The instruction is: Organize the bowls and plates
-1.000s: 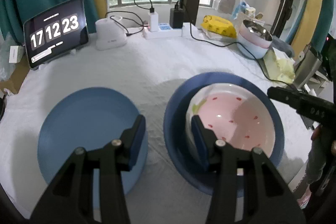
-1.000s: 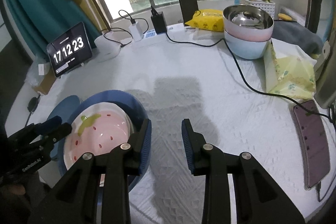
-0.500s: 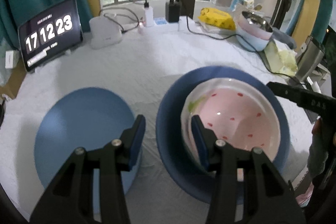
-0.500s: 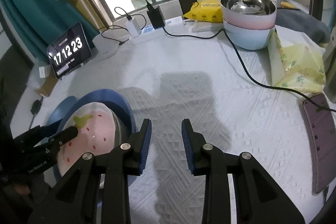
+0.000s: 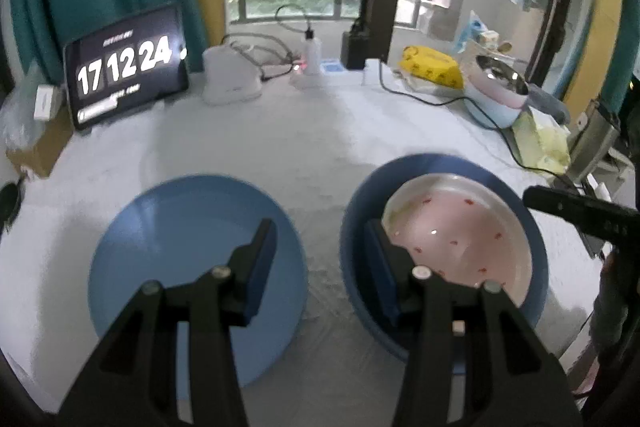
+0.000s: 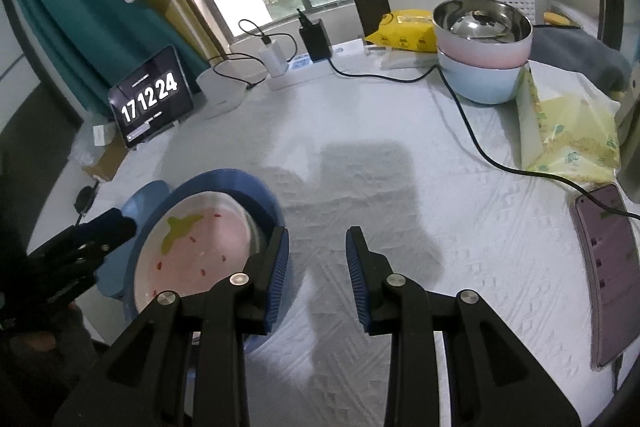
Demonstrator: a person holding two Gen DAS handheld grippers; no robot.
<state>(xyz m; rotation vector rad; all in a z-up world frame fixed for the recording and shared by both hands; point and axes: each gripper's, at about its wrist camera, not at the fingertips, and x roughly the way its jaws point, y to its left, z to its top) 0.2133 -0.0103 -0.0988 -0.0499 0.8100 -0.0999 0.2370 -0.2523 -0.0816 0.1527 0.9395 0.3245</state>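
A flat blue plate (image 5: 192,267) lies at the near left of the white table. Right of it a deep blue bowl (image 5: 356,227) holds a pink strawberry-pattern bowl (image 5: 452,239). My left gripper (image 5: 320,267) is open: one finger hangs over the plate, the other sits at the blue bowl's left rim, with a wide gap. My right gripper (image 6: 316,267) is open over bare cloth, its left finger beside the blue bowl's (image 6: 240,187) right rim. A steel, a pink and a pale blue bowl are stacked (image 6: 482,43) at the back right.
A tablet clock (image 5: 124,67), a white box and a power strip line the back edge. A black cable (image 6: 472,139) crosses the right side toward a phone (image 6: 608,267). A tissue pack (image 6: 568,131) and a yellow pack (image 6: 404,31) sit near the stacked bowls.
The left wrist view has tipped up slightly and blurred. In the right wrist view the nested bowls look closer and more tilted. Both grippers keep the same opening.
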